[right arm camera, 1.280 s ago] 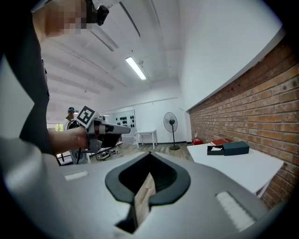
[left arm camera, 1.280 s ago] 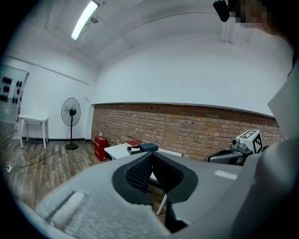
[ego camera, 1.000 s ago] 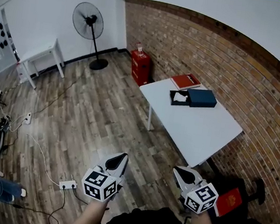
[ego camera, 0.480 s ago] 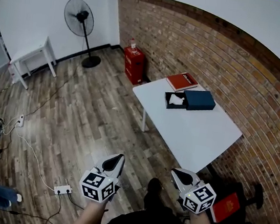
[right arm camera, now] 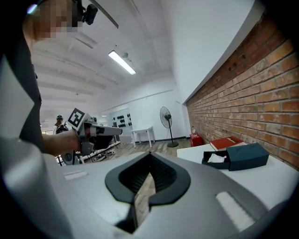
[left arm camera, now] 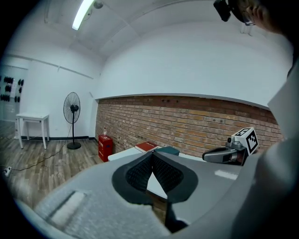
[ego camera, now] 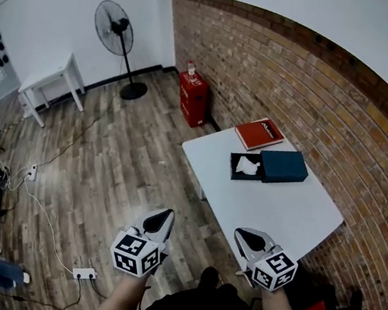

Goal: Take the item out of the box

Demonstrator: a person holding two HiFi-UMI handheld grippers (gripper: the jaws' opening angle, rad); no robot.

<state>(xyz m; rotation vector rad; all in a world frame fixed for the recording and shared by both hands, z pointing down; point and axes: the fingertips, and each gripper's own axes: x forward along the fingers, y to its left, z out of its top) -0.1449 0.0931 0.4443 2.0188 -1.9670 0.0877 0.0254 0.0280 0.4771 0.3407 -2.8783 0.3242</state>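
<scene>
White crumpled item [ego camera: 247, 165] lies inside the open black box [ego camera: 242, 178] on the white worktop [ego camera: 272, 212], right of centre. Left tongs [ego camera: 162, 218] and right tongs [ego camera: 245, 235], low in the frame, are both pressed together and empty.

Brick wall [ego camera: 298, 79], wood floor [ego camera: 121, 165], fan [ego camera: 117, 27]

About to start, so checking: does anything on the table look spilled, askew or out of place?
Nothing stands out. The box sits open on the table with a white item inside, its lid flat beside it, and a red book lies flat behind them.
</scene>
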